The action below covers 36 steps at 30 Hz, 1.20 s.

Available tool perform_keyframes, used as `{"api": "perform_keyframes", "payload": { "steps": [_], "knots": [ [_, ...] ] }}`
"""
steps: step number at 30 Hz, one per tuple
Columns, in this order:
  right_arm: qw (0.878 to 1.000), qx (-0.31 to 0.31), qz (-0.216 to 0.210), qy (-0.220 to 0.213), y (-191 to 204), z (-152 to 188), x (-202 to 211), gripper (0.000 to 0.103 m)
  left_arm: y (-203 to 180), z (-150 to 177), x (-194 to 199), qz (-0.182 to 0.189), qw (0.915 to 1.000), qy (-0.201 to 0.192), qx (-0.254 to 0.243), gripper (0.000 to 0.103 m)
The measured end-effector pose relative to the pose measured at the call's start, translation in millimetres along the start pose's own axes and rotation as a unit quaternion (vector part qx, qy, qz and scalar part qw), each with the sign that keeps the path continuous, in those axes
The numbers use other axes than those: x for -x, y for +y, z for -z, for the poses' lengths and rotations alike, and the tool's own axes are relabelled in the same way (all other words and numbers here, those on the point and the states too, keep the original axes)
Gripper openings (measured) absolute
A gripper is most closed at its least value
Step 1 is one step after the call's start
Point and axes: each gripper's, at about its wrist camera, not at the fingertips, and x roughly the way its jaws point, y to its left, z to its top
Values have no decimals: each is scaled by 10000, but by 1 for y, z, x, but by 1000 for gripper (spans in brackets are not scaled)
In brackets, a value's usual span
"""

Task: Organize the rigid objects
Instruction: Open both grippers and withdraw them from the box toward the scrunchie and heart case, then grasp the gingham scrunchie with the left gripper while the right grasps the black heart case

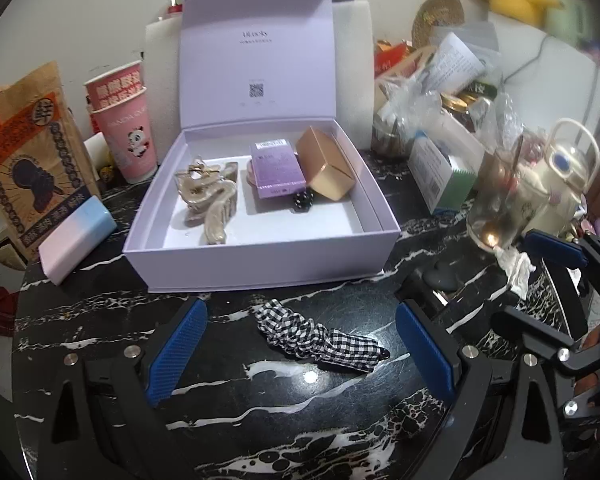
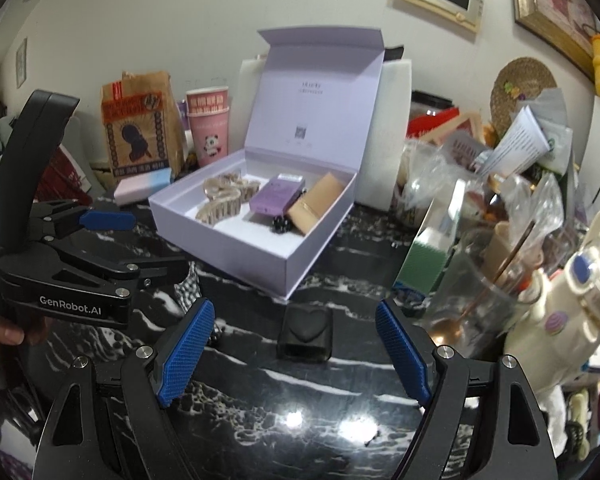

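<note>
An open lilac gift box (image 1: 260, 264) (image 2: 316, 256) stands on the black marble table. It holds beige hair claws (image 1: 208, 196) (image 2: 224, 200), a purple box (image 1: 274, 168) (image 2: 274, 198), a gold box (image 1: 326, 162) (image 2: 316, 204) and a small black item (image 1: 301, 201) (image 2: 281, 224). A black-and-white checked scrunchie (image 1: 320, 338) lies between the fingers of my open left gripper (image 1: 300, 344). A black heart-embossed case (image 2: 305, 334) (image 1: 440, 278) lies between the fingers of my open right gripper (image 2: 296, 344). Both grippers are empty.
A pink-blue power bank (image 1: 78, 236) (image 2: 142, 186), pink cups (image 1: 124, 120) and a paper bag (image 1: 28, 152) stand left of the box. At the right are a glass (image 1: 496, 208) (image 2: 476, 296), a cream kettle (image 1: 560, 176), a green-white carton (image 2: 432, 252) and plastic-bagged clutter (image 1: 440, 92).
</note>
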Motion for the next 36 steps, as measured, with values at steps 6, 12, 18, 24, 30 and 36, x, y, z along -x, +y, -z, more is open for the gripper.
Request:
{"api": "perform_keyframes", "payload": {
  "steps": [6,12,18,24,30,36],
  "knots": [
    [9993,-151,-42,333,-6,12,-23,84,-5,5,-17,64,9998,138,-137,97],
    [9976,-332,-22,605,-17,17,-40,84,-3,5,-35,301,9987,406,28,97],
    [9954,-449,-59,841,-24,19,-57,84,0,4,-53,316,9972,666,145,97],
    [9938,-469,-65,1010,-26,18,-72,84,-1,9,-69,420,9937,1015,233,97],
    [9911,-446,-229,1236,-27,16,-86,84,3,15,-70,278,9953,905,196,97],
    [9904,-439,-157,1299,-26,15,-92,83,7,23,-65,126,9966,808,56,79]
  ]
}}
